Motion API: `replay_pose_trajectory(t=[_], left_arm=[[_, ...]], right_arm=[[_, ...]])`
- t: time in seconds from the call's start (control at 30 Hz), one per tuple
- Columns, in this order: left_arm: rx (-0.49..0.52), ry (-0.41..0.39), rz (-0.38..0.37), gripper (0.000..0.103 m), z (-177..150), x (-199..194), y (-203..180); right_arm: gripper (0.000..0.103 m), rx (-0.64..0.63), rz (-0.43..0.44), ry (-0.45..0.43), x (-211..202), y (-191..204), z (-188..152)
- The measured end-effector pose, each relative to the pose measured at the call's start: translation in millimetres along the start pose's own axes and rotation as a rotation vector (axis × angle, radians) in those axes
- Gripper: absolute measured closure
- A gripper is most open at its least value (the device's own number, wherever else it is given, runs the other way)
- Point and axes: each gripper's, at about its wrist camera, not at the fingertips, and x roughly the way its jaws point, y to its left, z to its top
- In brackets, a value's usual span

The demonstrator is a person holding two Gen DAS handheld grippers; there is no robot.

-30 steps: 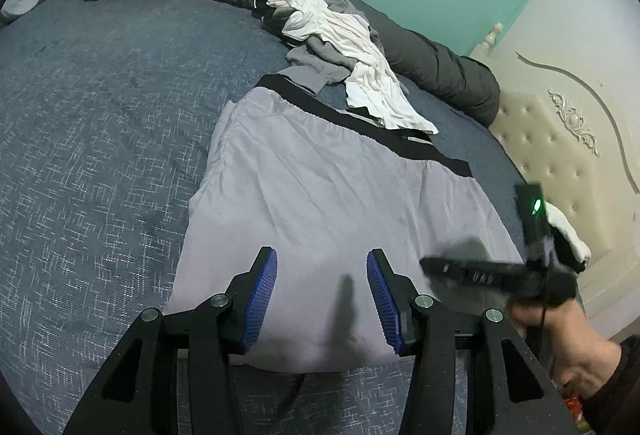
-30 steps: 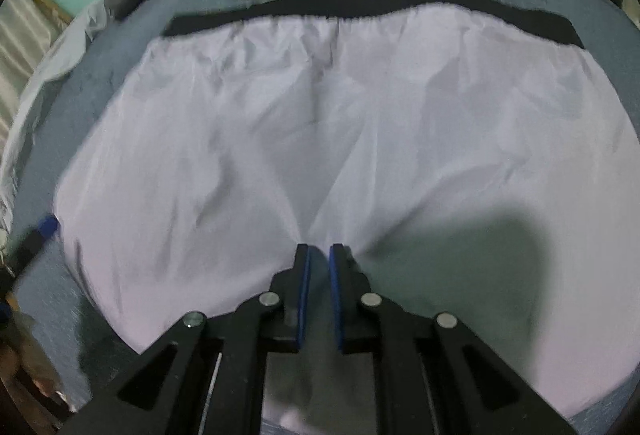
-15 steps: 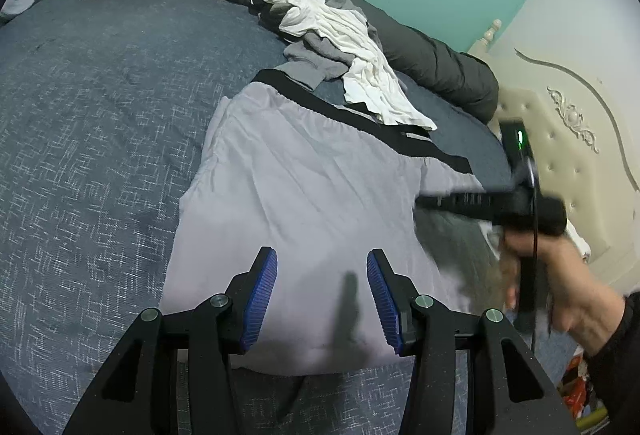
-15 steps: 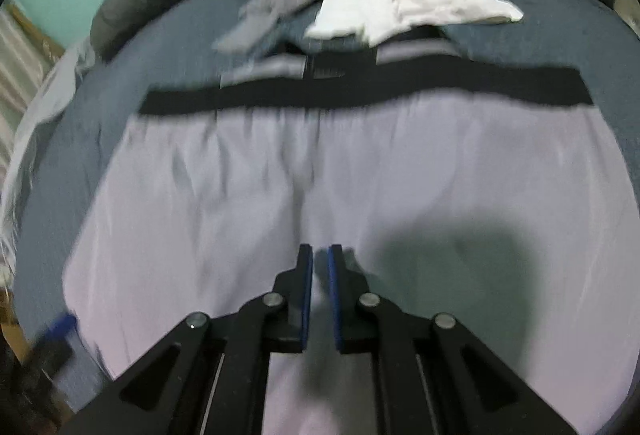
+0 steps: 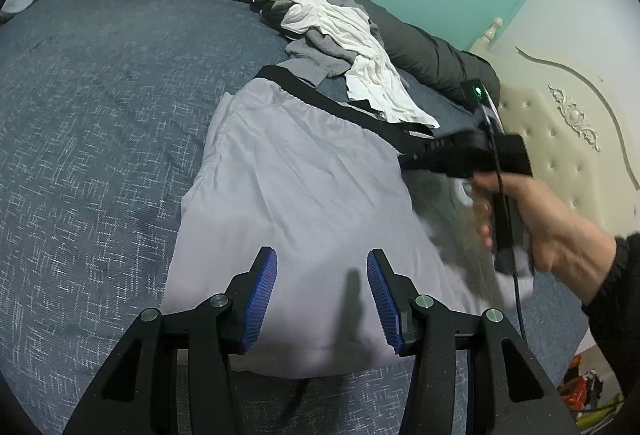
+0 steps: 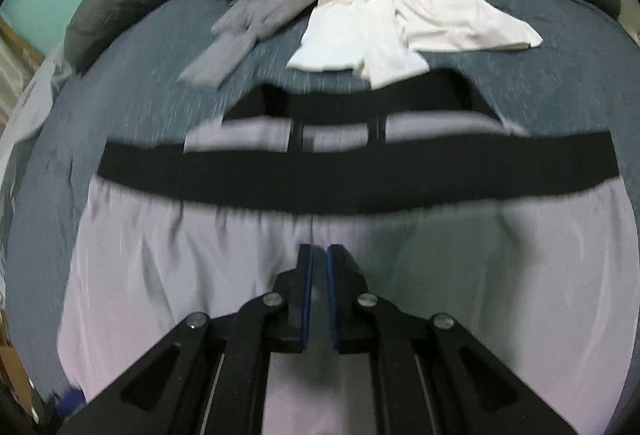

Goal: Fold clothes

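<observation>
A: What are the grippers doing?
B: The left gripper (image 5: 322,299) is hovering, fingers spread, over the lilac shorts' (image 5: 304,203) near hem; the right gripper (image 6: 319,267), fingers nearly together and empty, is pointing toward the black waistband (image 6: 360,179).
A: Beyond?
B: White and grey clothes (image 5: 360,47) are lying piled on the bed (image 5: 100,95).

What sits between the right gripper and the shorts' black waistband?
Nothing visible. Beyond the shut right gripper lies only bare lilac fabric of the shorts up to the waistband. The white garment lies past it.
</observation>
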Motion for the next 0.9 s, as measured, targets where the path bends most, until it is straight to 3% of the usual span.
replay_pose_trajectory(t=[0.17,0.3,0.5,0.6,0.8,0.9], left_arm=[[-0.004,0.002,0.002,0.052,1,2,3],[-0.005,0.002,0.001,0.052,2,2,3],[-0.010,-0.010,-0.005,0.052,2,-5,0],[-0.007,-0.014,0.002,0.052,1,-9,0],[-0.009,-0.029,0.018,0.052,1,-16,4],[-0.015,-0.031,0.022,0.052,1,-18,8]], right_arm=[[0.098,-0.038,-0.025,0.037,13,1,6],[0.098,-0.082,-0.009,0.007,-14,6,-6],[0.098,-0.080,0.065,-0.012,-69,5,-72],[0.098,-0.109,0.063,0.025,-78,8,-106],[0.098,-0.048,0.087,0.094,-84,-4,-180],[0.098,-0.072,0.077,0.092,-92,0,-203]])
